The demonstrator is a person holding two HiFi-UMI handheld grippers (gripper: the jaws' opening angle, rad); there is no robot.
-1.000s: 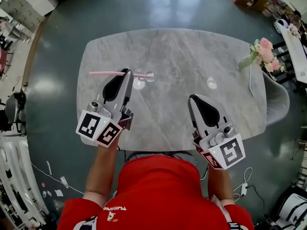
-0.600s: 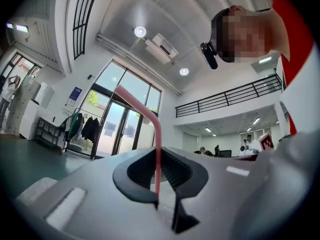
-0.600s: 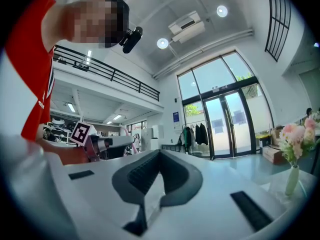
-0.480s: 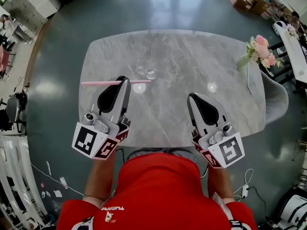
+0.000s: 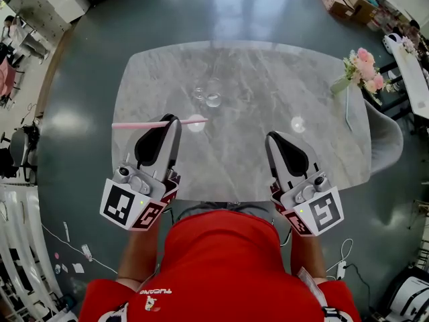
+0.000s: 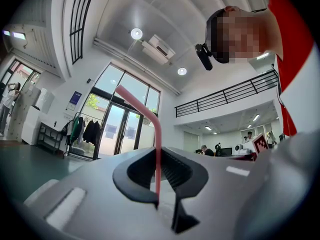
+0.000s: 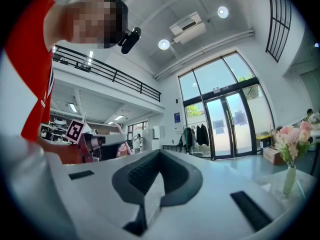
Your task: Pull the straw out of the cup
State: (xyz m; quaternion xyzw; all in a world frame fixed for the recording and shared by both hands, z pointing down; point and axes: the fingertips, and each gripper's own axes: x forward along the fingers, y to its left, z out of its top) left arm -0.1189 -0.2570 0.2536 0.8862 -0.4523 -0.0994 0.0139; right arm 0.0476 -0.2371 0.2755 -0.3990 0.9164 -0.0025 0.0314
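Left gripper view — we are finding the left gripper (image 6: pixel 162 203) pinching the thin straw (image 6: pixel 158 154), risking slippage; right gripper (image 7: pixel 146 203) closed, empty.

The right gripper (image 7: pixel 151 191) has its jaws closed flush together, nothing between them, and faces tall glass doors (image 7: pixel 231 118) with a clothes rack (image 7: pixel 196 133) beside them. At the left the left gripper (image 7: pixel 116 142) appears with its marker cube showing, and a pink straw (image 7: pixel 122 130) rises at its tip. A vase of pink flowers (image 7: pixel 291 149) stands at the far right, and a person's red top (image 7: pixel 37 69) fills the upper left.
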